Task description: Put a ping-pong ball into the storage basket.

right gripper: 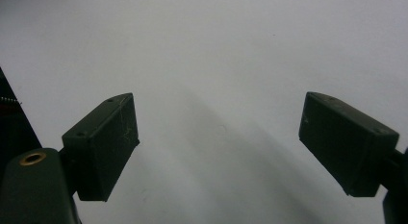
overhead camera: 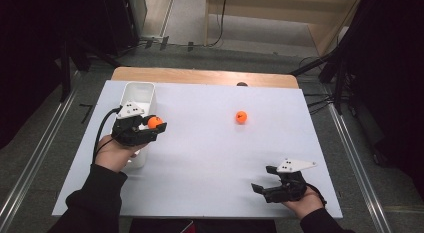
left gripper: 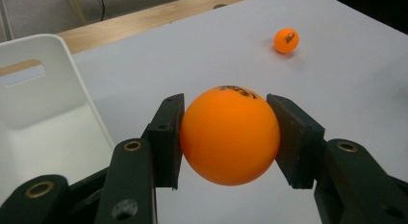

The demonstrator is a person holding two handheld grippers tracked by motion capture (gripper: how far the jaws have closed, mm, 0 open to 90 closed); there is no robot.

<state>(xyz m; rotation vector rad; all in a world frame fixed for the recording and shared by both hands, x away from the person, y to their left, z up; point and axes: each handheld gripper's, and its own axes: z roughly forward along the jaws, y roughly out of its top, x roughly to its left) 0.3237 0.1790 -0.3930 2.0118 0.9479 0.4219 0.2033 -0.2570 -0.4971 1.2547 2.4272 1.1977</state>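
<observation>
My left gripper (overhead camera: 156, 125) is shut on an orange ball (overhead camera: 154, 122), both pads pressing its sides, just right of the white bin (overhead camera: 146, 90). In the left gripper view the held orange ball (left gripper: 230, 135) sits between the black pads, with the white bin (left gripper: 38, 113) to its left. A second orange ball (overhead camera: 241, 117) lies loose on the white table cover, right of centre; it appears farther off as the loose ball (left gripper: 286, 40). My right gripper (overhead camera: 263, 179) rests near the front right edge, open, with nothing between its fingers (right gripper: 103, 144).
The white table cover (overhead camera: 210, 153) spans the wooden table (overhead camera: 200, 75). Dark stands and cables flank both sides on the floor. A black cable (overhead camera: 100, 133) trails from the left gripper.
</observation>
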